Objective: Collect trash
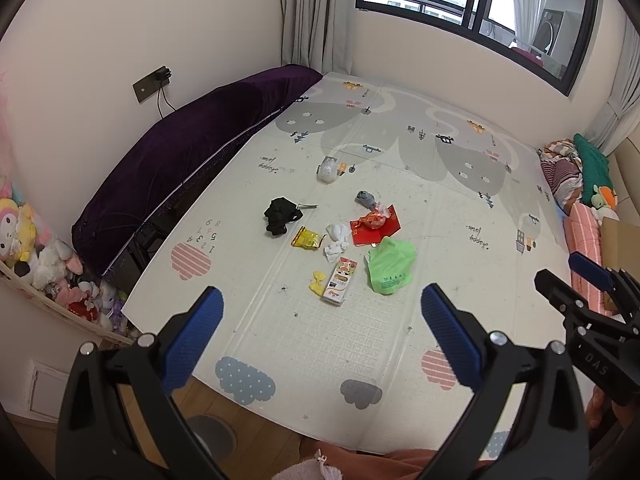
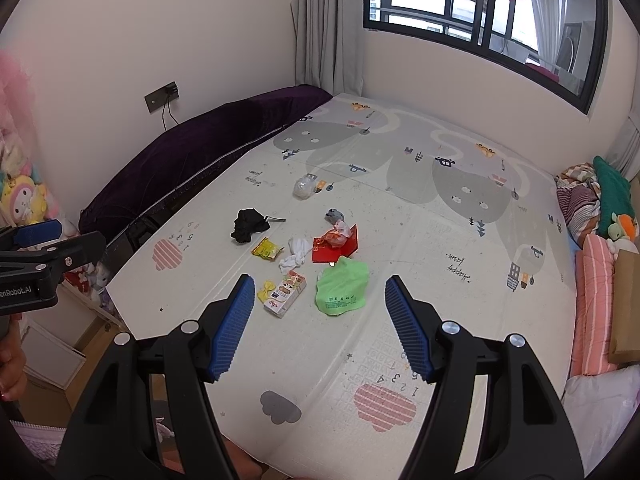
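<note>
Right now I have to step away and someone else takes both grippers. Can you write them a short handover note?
Left gripper: open, empty, above the near edge of the play mat.
Right gripper: open, empty, beside it.
Trash is clustered mid-mat: green bag, snack box, yellow wrapper, white tissues, red packet, black bag, clear bag.
Done: nothing picked up.
Left: every piece. No bin is in view.

Green bag (image 1: 391, 267), red envelope (image 1: 374, 226).
</note>
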`<state>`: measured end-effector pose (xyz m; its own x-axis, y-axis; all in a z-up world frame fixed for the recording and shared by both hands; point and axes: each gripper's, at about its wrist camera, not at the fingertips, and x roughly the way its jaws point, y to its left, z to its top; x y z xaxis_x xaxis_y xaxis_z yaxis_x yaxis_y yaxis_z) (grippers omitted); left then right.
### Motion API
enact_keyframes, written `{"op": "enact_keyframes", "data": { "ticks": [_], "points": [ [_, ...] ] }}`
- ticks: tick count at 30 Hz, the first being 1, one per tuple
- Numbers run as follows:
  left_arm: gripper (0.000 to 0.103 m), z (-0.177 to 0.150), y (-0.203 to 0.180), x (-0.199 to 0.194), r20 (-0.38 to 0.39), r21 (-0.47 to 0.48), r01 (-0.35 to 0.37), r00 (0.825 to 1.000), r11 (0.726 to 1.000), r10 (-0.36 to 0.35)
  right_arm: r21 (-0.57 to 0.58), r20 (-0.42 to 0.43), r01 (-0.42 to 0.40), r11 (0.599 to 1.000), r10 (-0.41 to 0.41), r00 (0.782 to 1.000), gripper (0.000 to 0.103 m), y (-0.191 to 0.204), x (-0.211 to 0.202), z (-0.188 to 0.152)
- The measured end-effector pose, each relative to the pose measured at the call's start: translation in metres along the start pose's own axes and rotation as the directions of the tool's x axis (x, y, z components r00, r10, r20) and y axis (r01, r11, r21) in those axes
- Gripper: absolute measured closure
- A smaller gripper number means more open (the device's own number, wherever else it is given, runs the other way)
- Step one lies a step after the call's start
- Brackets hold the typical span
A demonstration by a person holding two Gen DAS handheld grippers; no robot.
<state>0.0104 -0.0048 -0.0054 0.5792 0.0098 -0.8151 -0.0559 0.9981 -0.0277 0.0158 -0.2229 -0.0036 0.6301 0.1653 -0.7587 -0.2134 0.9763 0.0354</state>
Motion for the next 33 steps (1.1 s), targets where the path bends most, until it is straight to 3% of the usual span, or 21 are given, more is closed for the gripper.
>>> {"op": "enact_keyframes", "data": {
  "ticks": [33],
  "points": [
    [0.004,0.007,-0.009,0.005,-0.007,-0.005,0.002,1.0,1.0,-0.002,0.001,-0.014,0.003,1.0,-0.003,1.0,0.038,-0.004,0.01,0.004]
  ]
}}
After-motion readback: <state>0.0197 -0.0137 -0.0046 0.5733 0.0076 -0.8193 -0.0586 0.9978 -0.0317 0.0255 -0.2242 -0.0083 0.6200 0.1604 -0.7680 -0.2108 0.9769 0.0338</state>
